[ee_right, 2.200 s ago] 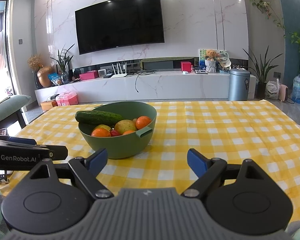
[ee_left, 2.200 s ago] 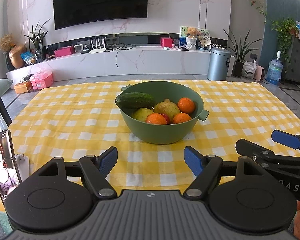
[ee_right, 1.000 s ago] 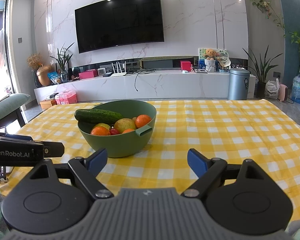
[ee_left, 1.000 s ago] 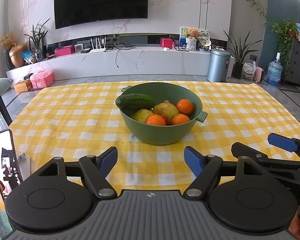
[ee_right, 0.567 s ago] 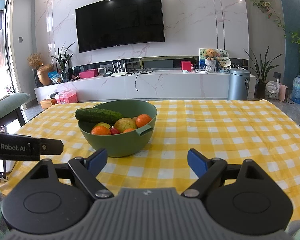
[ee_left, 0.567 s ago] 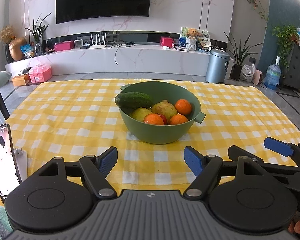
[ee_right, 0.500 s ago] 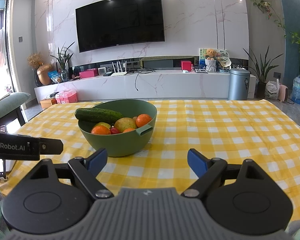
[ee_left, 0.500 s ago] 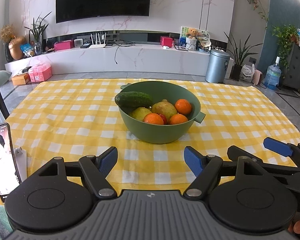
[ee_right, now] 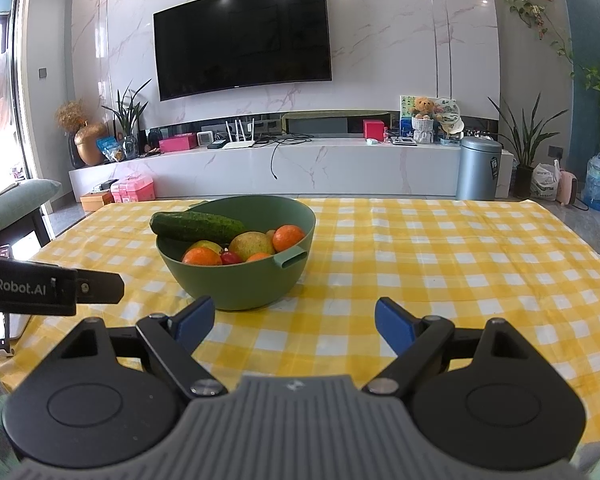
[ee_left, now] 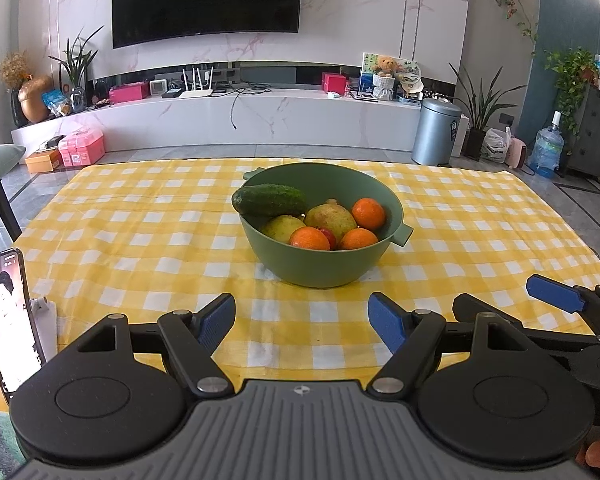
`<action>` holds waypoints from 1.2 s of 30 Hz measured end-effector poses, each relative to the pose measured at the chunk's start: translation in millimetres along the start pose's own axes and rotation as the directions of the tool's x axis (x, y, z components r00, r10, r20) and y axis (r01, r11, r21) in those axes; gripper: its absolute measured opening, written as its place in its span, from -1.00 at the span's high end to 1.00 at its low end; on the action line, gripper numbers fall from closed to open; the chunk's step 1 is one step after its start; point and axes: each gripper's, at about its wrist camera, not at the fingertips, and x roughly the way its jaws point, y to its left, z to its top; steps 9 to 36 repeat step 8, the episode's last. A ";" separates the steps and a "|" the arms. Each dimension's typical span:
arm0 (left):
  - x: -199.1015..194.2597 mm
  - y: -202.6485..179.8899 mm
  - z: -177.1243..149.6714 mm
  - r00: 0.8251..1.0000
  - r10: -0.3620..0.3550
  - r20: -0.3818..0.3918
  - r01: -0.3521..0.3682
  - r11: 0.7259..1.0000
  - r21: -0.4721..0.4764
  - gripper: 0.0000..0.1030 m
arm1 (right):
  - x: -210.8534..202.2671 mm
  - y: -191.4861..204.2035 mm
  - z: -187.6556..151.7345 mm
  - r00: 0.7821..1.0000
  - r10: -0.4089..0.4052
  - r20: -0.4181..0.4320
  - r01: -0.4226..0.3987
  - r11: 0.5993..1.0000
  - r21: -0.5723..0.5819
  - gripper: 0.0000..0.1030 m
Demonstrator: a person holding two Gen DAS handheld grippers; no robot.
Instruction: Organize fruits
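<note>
1. While we look along the left tool (ee_left: 301,322), its blue fingers (ee_left: 217,321) are spread wide with nothing between them, hovering over the yellow checked worktop (ee_left: 140,240). Ahead sits the green bowl (ee_left: 320,266), with a cucumber (ee_left: 270,199) lying across its left rim and oranges (ee_left: 309,238) and pears (ee_left: 332,216) piled inside. A phone (ee_left: 6,320) stands propped at the left edge, and part of the other tool pokes in low on the right.
2. From the right tool (ee_right: 295,322) we get the same deal: fingers released, gripping nothing, low over the cloth. The bowl (ee_right: 236,280) sits ahead and to the left, close to the left fingertip, cucumber (ee_right: 198,226) on top, its handle facing us.
</note>
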 end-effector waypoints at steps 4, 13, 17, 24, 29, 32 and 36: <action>-0.5 -0.2 -0.5 1.000 0.009 -0.003 -0.009 1.000 0.005 -0.72 | -0.2 -0.4 -0.3 1.000 0.000 0.000 0.000 1.000 0.000 -0.63; -1.5 -0.3 -0.4 1.000 0.013 -0.001 -0.013 1.000 0.007 -0.72 | -0.1 0.1 0.2 1.000 0.000 -0.001 0.000 1.000 -0.001 -0.63; -1.5 -0.3 -0.4 1.000 0.013 -0.001 -0.013 1.000 0.007 -0.72 | -0.1 0.1 0.2 1.000 0.000 -0.001 0.000 1.000 -0.001 -0.63; -1.5 -0.3 -0.4 1.000 0.013 -0.001 -0.013 1.000 0.007 -0.72 | -0.1 0.1 0.2 1.000 0.000 -0.001 0.000 1.000 -0.001 -0.63; -1.5 -0.3 -0.4 1.000 0.013 -0.001 -0.013 1.000 0.007 -0.72 | -0.1 0.1 0.2 1.000 0.000 -0.001 0.000 1.000 -0.001 -0.63; -1.5 -0.3 -0.4 1.000 0.013 -0.001 -0.013 1.000 0.007 -0.72 | -0.1 0.1 0.2 1.000 0.000 -0.001 0.000 1.000 -0.001 -0.63; -1.5 -0.3 -0.4 1.000 0.013 -0.001 -0.013 1.000 0.007 -0.72 | -0.1 0.1 0.2 1.000 0.000 -0.001 0.000 1.000 -0.001 -0.63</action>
